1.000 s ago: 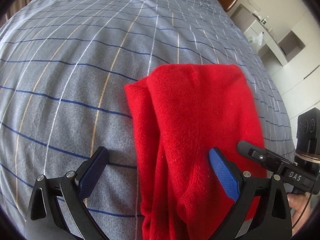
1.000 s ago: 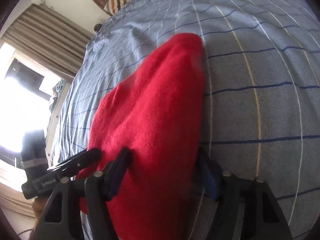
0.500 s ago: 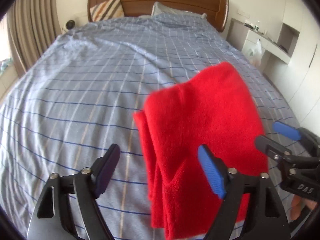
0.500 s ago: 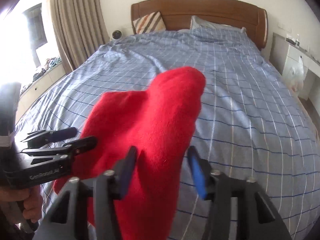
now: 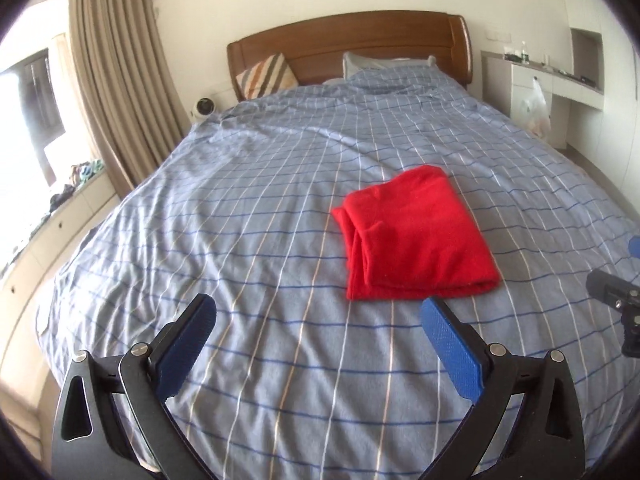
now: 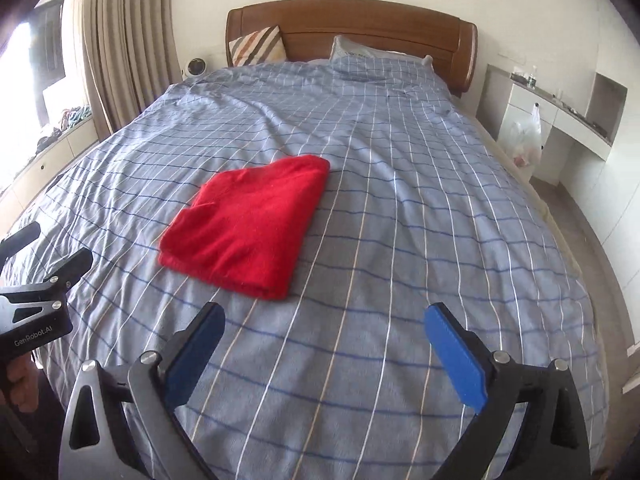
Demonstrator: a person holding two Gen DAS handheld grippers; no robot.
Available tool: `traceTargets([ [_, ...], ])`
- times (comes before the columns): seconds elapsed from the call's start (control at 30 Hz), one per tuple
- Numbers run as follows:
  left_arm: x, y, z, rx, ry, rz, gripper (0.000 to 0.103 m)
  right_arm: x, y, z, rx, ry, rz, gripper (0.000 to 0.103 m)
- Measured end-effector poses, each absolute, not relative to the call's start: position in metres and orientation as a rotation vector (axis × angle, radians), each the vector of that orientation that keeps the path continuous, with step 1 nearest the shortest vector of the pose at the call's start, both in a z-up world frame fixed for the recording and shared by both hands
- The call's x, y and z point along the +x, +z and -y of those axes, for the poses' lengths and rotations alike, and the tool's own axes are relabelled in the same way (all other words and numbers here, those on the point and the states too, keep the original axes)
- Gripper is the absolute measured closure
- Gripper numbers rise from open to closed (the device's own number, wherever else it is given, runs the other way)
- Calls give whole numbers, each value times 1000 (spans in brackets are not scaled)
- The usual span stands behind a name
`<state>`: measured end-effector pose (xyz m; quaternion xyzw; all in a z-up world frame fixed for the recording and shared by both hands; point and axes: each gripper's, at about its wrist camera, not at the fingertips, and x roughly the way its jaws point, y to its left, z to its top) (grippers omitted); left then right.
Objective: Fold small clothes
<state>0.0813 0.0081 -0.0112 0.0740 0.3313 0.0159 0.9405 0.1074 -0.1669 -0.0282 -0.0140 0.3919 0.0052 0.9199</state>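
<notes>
The folded red fleece garment (image 5: pixel 412 236) is seen lying on the blue checked bedspread (image 5: pixel 240 240) beyond both empty, opening grippers, left (image 5: pixel 318 344) and right (image 6: pixel 326 350), its long axis pointing toward the headboard.

A blue checked bedspread (image 5: pixel 248 240), wooden headboard (image 5: pixel 348 36), striped cushion (image 5: pixel 266 76), beige curtains (image 5: pixel 120 80), perhaps a small fan (image 5: pixel 205 106).

We hold our left claw (image 5: pixel 318 322) tilted downward, its jaws opening wide with nothing between the blue pads (image 5: pixel 450 346). Our right claw (image 6: pixel 324 330) tilts down likewise, jaws opening, nothing between them. Each claw shows at the edge of the other's view, well apart.
</notes>
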Motion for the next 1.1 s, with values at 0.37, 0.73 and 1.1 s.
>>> traceTargets([
  [0.37, 31, -5, 7, 161, 14, -773, 0, 32, -11, 134, -83, 30, -777, 1],
  [0.73, 11, 11, 7, 84, -50, -770, 0, 8, 15, 134, -104, 6, -738, 1],
  [1.1, 10, 13, 12, 81, -16, -782, 0, 3, 23, 133, -108, -5, -729, 1],
])
